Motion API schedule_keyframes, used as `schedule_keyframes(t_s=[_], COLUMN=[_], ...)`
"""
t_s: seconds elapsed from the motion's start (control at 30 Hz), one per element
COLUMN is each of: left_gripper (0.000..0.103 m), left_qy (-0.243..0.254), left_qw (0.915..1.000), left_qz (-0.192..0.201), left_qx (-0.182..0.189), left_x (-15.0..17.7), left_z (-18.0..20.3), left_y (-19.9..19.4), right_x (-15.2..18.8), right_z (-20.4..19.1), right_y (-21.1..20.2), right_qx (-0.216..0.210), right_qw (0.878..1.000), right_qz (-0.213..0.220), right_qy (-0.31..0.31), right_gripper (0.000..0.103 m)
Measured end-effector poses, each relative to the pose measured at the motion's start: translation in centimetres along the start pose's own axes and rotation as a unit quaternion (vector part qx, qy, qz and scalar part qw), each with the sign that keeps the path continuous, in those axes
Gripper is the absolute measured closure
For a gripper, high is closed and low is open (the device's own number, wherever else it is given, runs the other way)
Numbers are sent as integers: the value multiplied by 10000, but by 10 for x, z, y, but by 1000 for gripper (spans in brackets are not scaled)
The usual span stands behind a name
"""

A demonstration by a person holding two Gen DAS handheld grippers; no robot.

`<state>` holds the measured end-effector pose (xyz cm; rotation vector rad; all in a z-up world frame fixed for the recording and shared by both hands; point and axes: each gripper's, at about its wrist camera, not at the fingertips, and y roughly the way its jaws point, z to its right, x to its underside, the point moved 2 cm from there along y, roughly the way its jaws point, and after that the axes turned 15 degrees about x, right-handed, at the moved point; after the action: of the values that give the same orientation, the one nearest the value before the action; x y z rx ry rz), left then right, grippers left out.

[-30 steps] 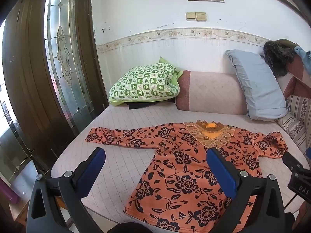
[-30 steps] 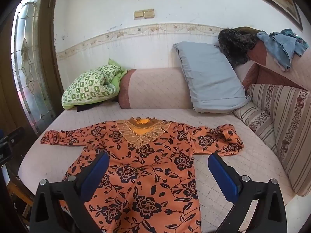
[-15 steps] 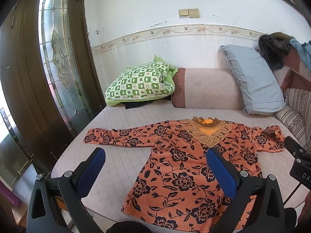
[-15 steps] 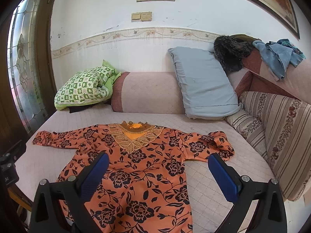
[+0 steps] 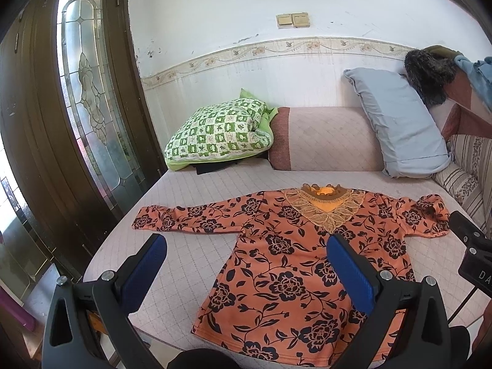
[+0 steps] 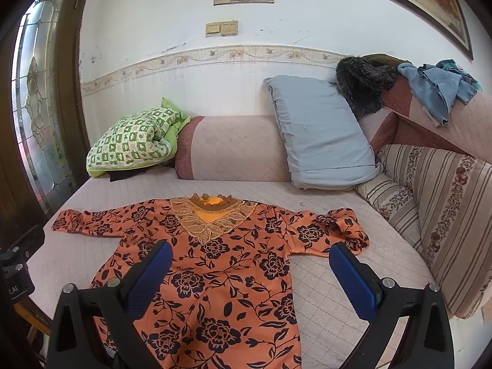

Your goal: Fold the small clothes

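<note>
An orange floral blouse (image 5: 295, 264) lies spread flat, face up, on the quilted bed (image 5: 190, 255), lace collar (image 5: 323, 206) toward the far side and hem at the near edge. Its left sleeve (image 5: 184, 215) stretches straight out to the left; the right sleeve (image 6: 335, 230) is bent back on itself with a crumpled cuff.

The left tool (image 5: 246, 264) hovers over the near left part of the bed, blue pads spread wide and holding nothing; the blouse's left flank sits between and beyond its fingers. The right tool (image 6: 250, 272) is likewise spread wide and empty, above the blouse's lower body, the folded right sleeve just beyond its right finger.

At the far side a green checked pillow (image 5: 221, 129), a pink bolster (image 5: 319, 138) and a grey-blue pillow (image 5: 396, 123) rest against the wall.
</note>
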<state>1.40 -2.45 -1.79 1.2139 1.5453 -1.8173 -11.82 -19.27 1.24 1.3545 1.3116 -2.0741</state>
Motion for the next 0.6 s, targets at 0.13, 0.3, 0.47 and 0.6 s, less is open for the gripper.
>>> schedule_keyframes(t_s=[0.13, 0.3, 0.47, 0.6], left_gripper=[0, 0, 0, 0], left_qy=[13, 25, 28, -15], left_qw=[10000, 10000, 10000, 10000], left_qz=[-2, -11, -31, -28], left_qx=[1, 11, 2, -22], left_x=[-1, -2, -1, -1], left_z=[2, 5, 5, 2], left_y=[0, -1, 1, 3], right_x=[-1, -1, 0, 0], right_z=[4, 6, 7, 5], right_y=[0, 0, 1, 1], right_qx=[0, 8, 14, -15], right_qw=[10000, 10000, 10000, 10000], right_qz=[1, 4, -15, -33], right_qy=[41, 48, 35, 12], right_gripper=[0, 0, 0, 0])
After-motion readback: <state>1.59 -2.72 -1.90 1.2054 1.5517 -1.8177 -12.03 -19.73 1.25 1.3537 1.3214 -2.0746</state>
